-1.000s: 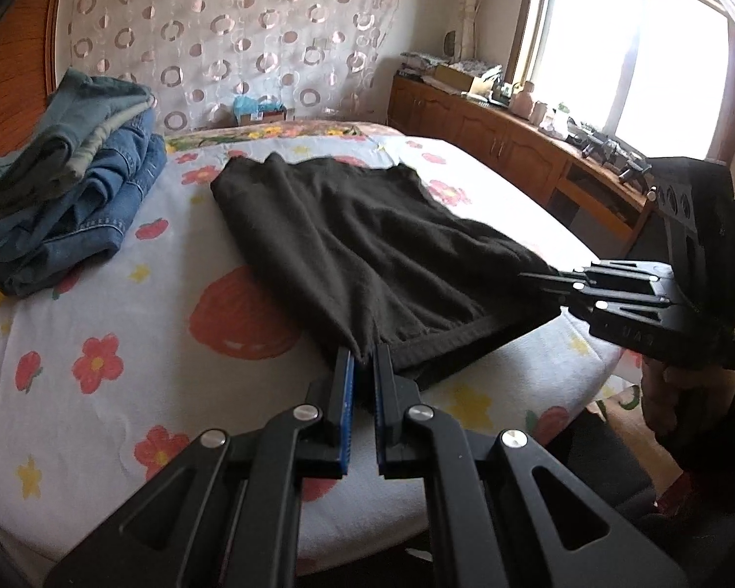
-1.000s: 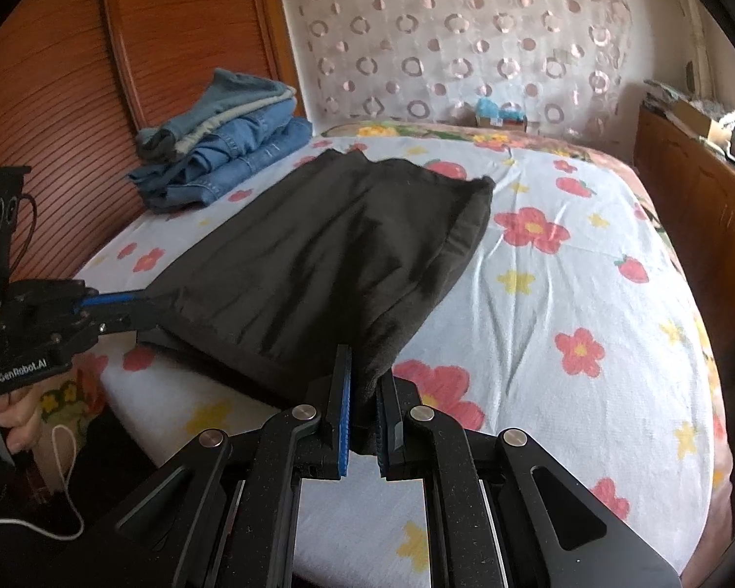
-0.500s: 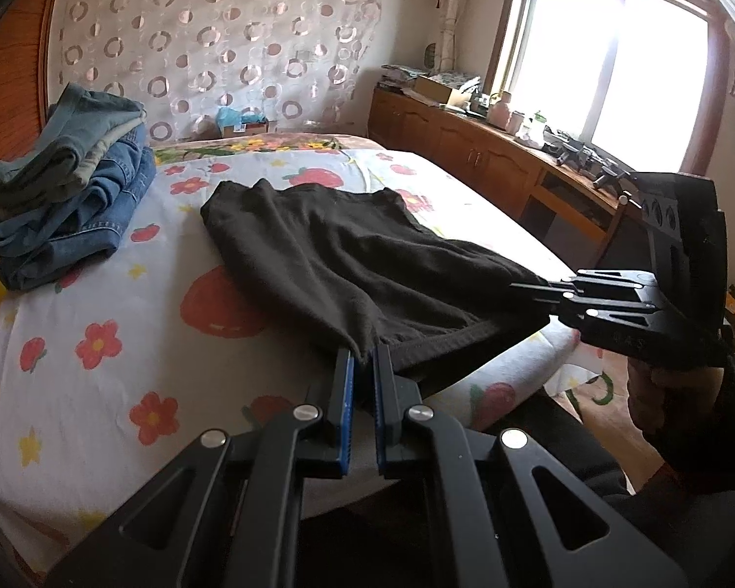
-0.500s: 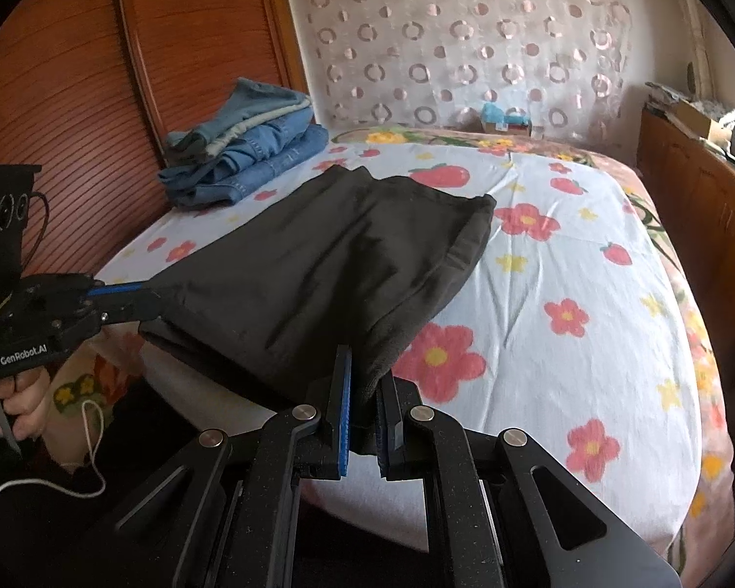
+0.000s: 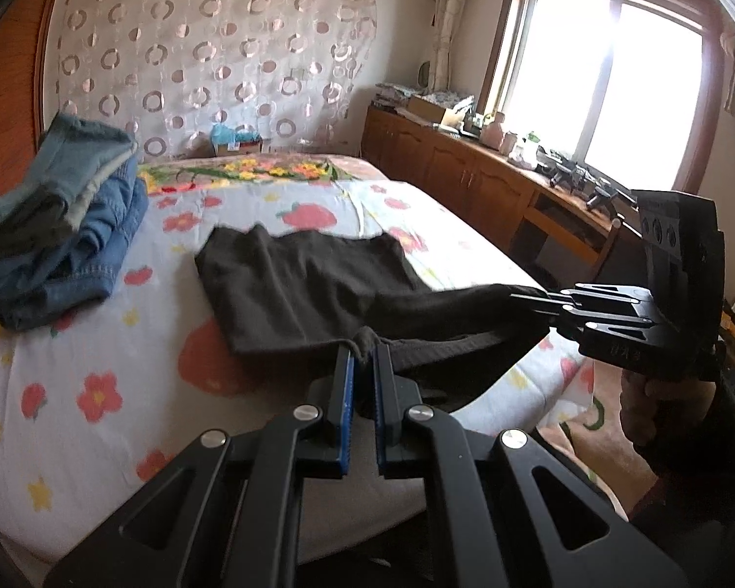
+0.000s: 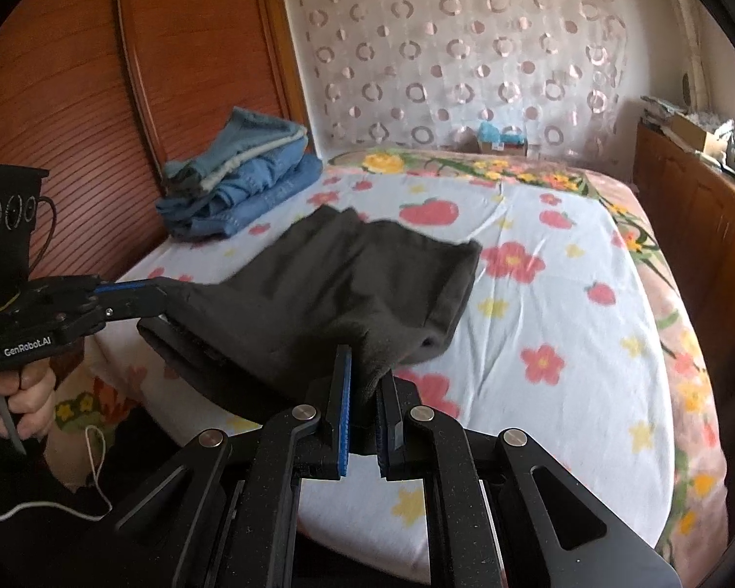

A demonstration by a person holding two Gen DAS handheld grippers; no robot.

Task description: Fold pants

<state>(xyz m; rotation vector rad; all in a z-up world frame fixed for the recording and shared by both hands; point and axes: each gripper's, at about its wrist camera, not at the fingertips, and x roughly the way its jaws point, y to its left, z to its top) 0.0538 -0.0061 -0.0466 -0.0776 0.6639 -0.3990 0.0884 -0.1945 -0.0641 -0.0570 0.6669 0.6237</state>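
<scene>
Dark brown pants [image 5: 308, 284] lie partly on the flowered bed [image 5: 98, 392], their near end lifted off it. My left gripper [image 5: 361, 357] is shut on one near corner of the pants. My right gripper [image 6: 365, 367] is shut on the other near corner of the pants [image 6: 343, 284]. The right gripper [image 5: 539, 304] shows at the right of the left wrist view, the left gripper [image 6: 157, 294] at the left of the right wrist view. The cloth hangs stretched between them above the bed's near edge.
A stack of folded blue jeans [image 5: 68, 225] sits at the bed's far left, by the wooden headboard [image 6: 122, 98]. A wooden cabinet [image 5: 465, 181] with clutter runs under the window on the right. A small box [image 5: 235, 139] stands at the bed's far end.
Both grippers have lifted the pants' near end up and carried it toward the far end of the bed. The pants' visible length on the bed has shortened.
</scene>
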